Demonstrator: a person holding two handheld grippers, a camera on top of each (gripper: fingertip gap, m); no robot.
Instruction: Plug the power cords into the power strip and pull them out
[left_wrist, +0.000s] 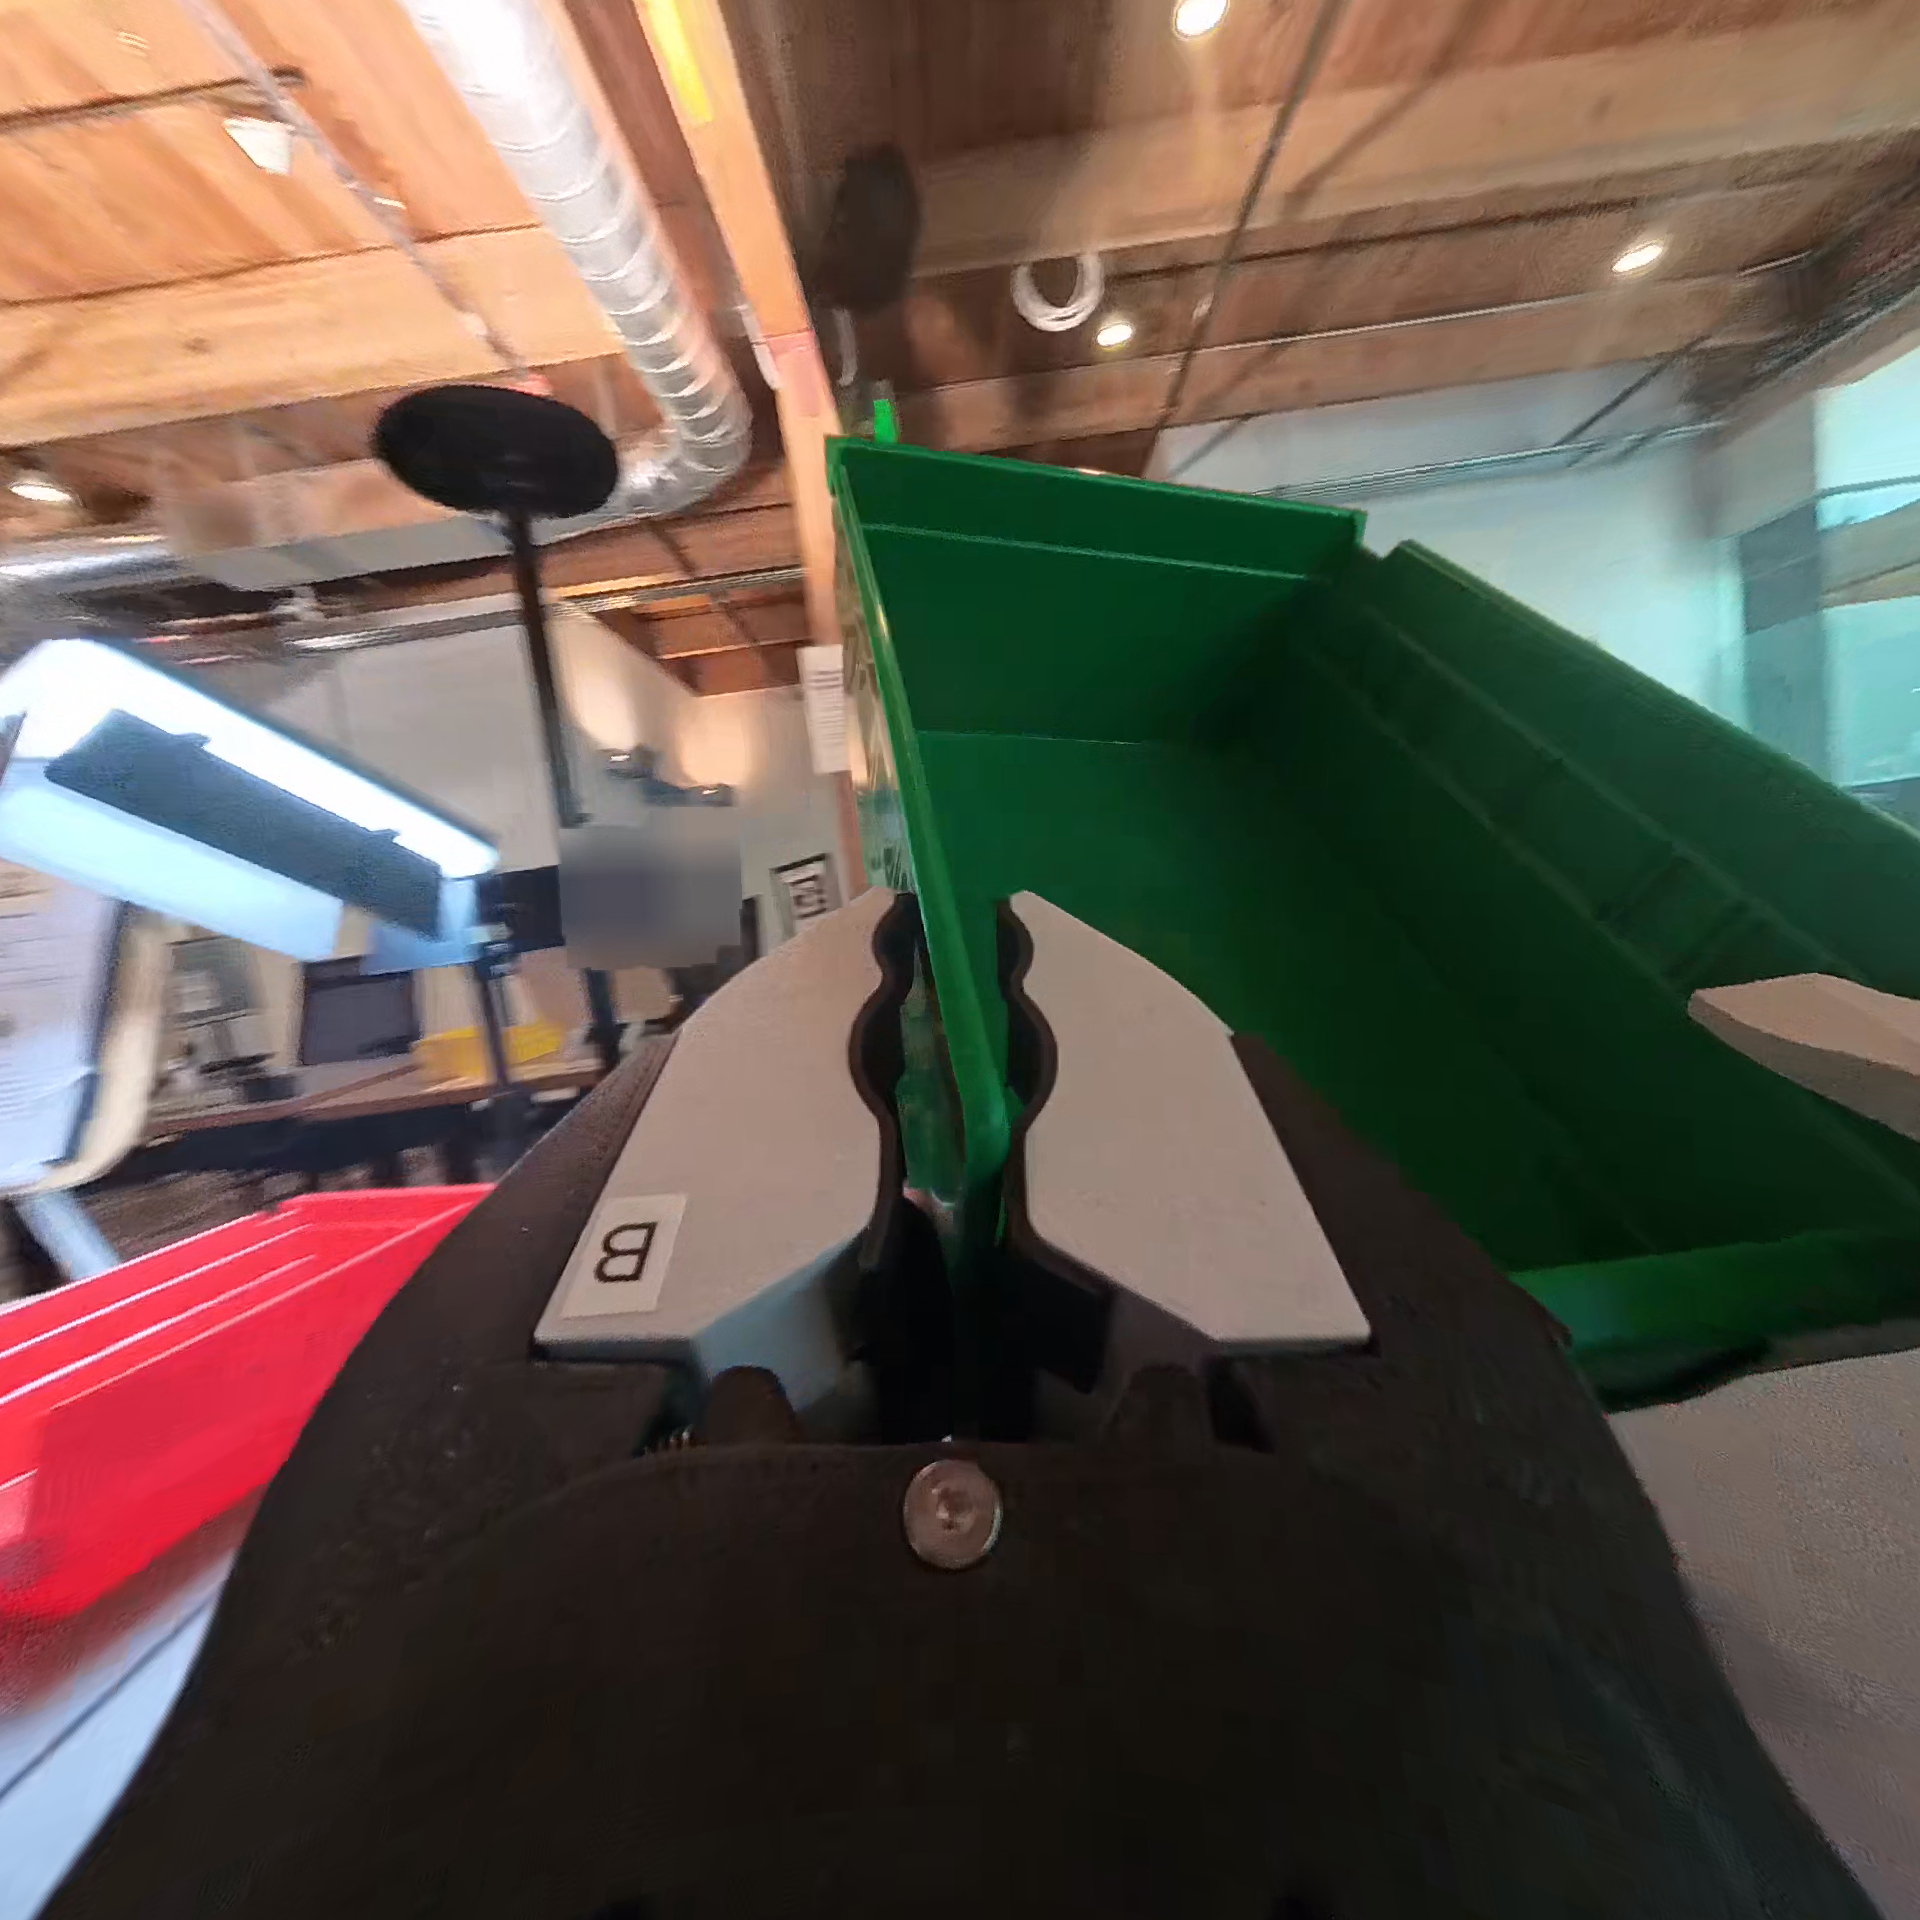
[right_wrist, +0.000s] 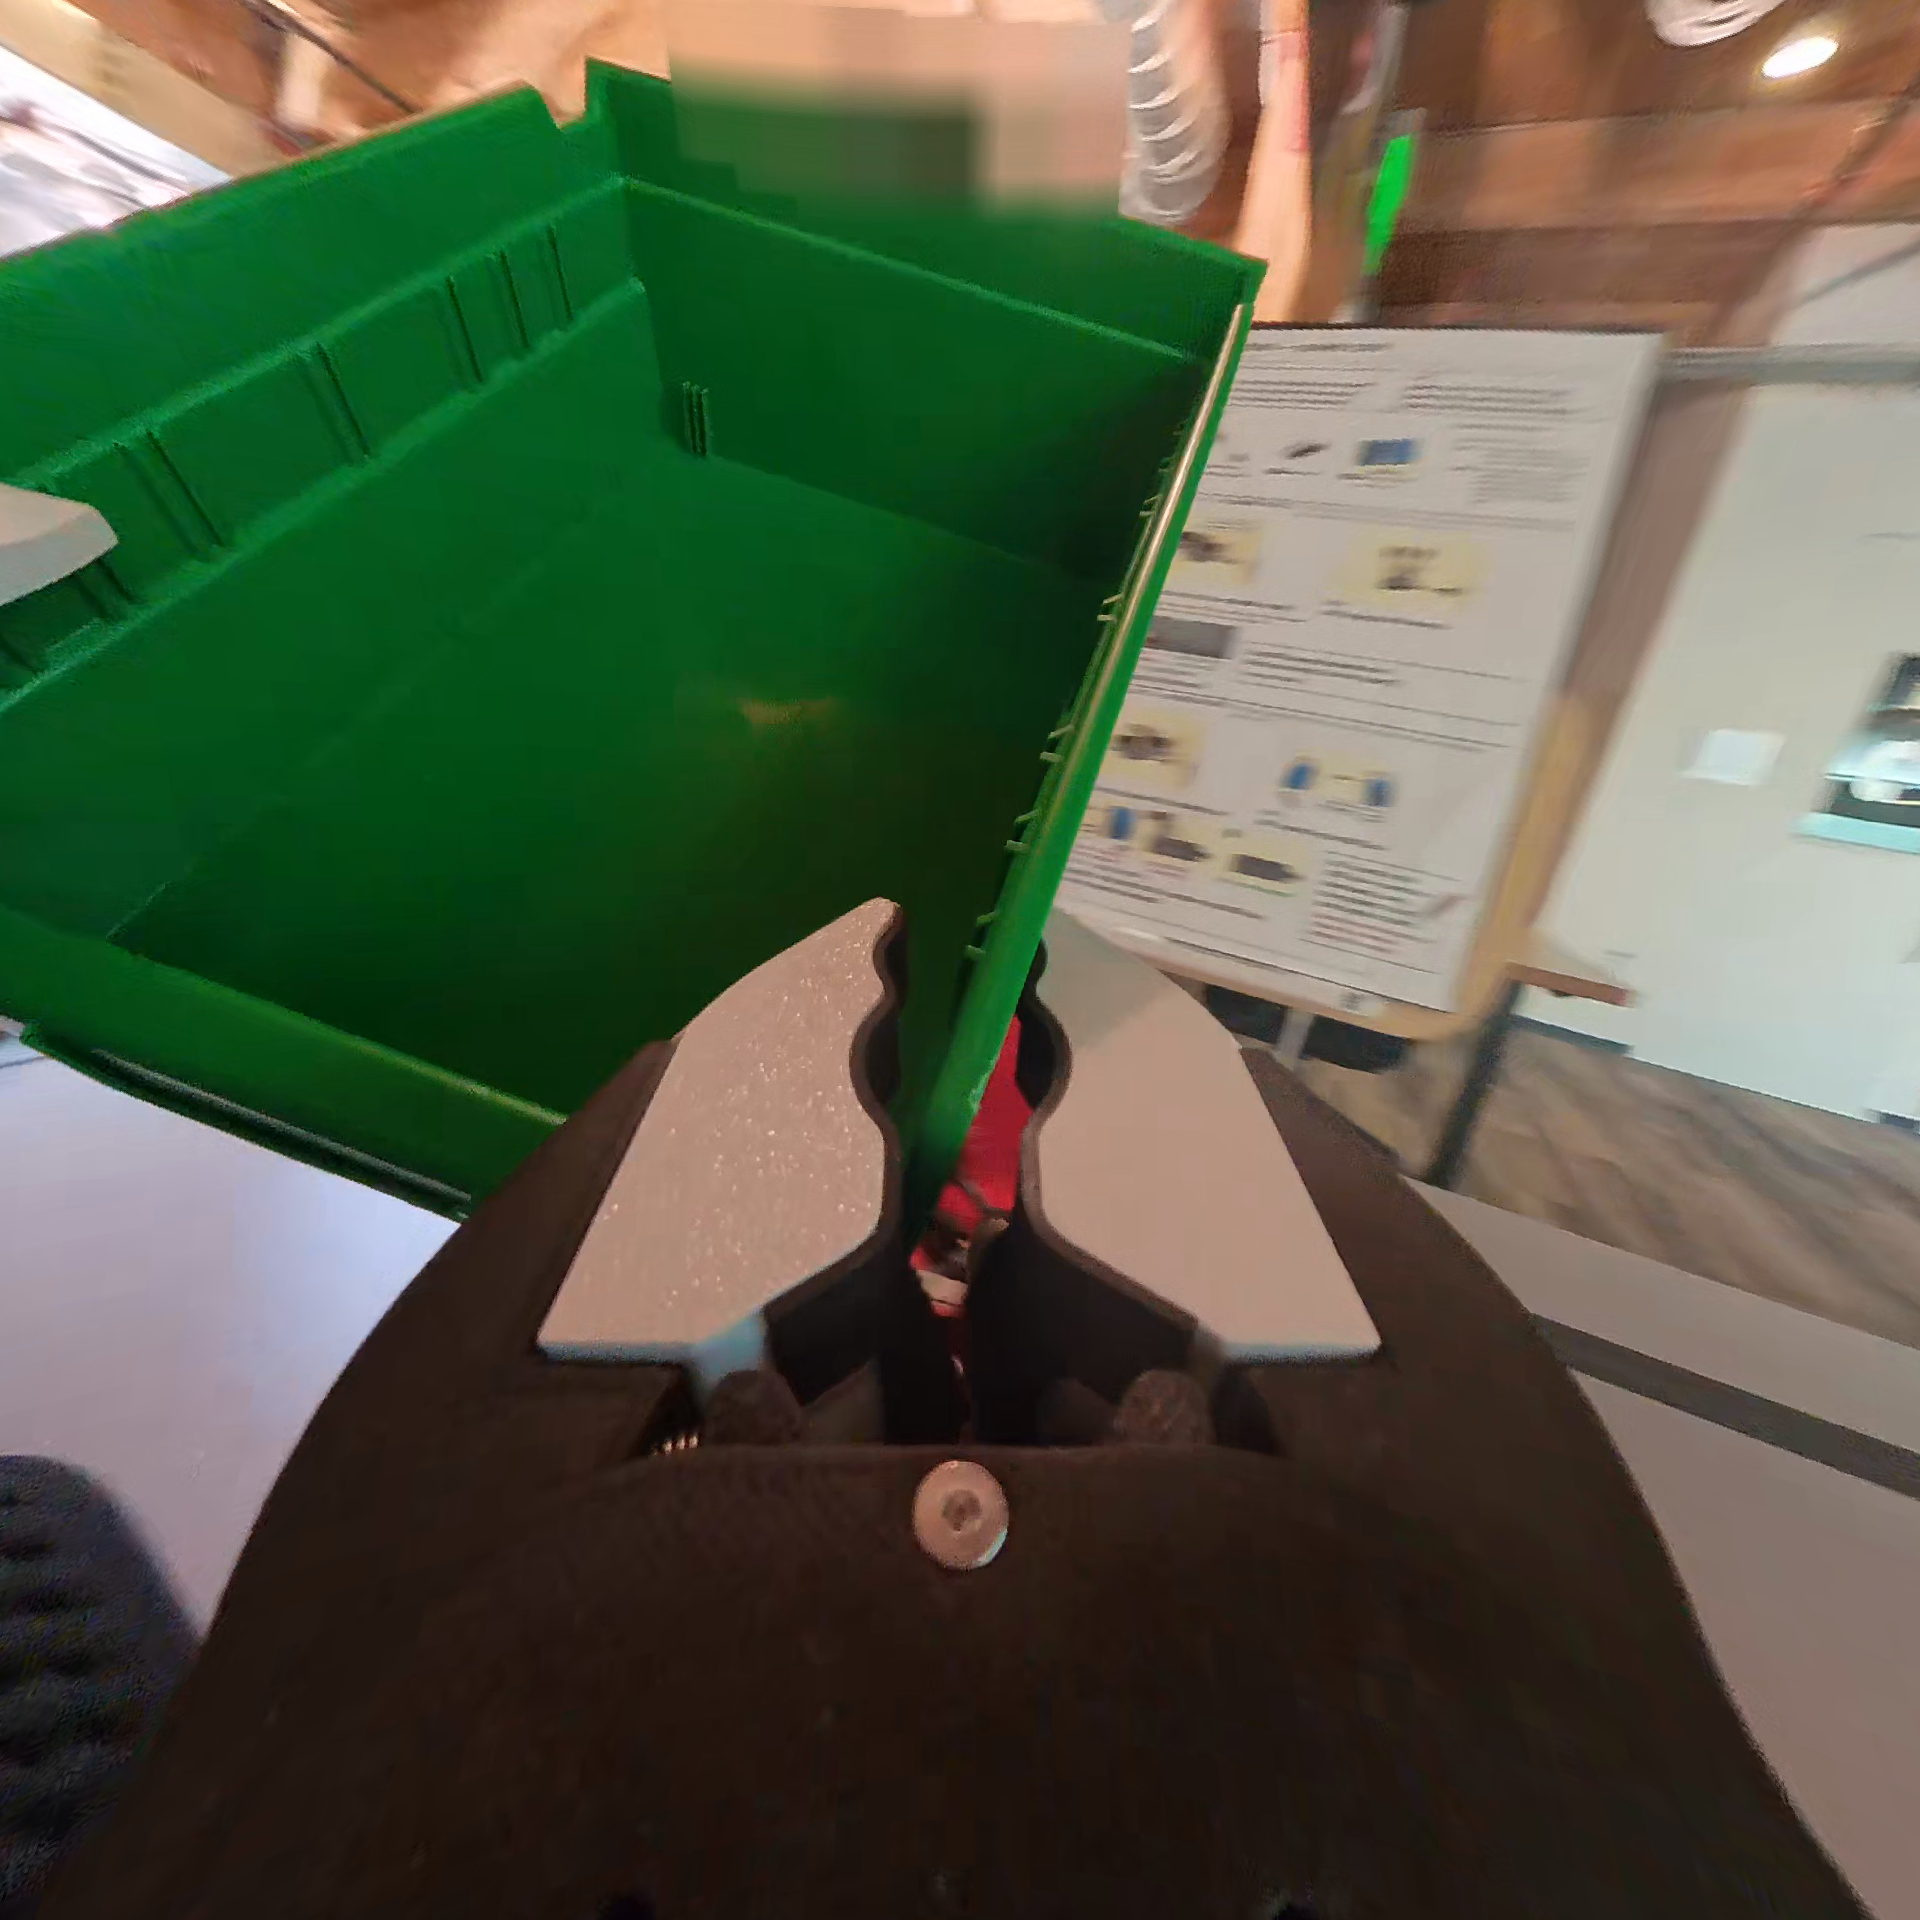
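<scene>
green plastic bin (left_wrist: 1299, 831), tilted, empty: left gripper (left_wrist: 951, 914) clenched on its 9 o'clock wall, right gripper (right_wrist: 961, 935) on 3 o'clock wall.

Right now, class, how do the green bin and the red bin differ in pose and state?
1. The green bin is lifted and tilted; the red bin lies low at the left.
2. The left gripper and right gripper each clamp a wall of the green bin; nothing visibly grips the red bin.
3. The green bin shows an empty inside; the red bin's inside is hidden.
Both are ribbed plastic.
</scene>
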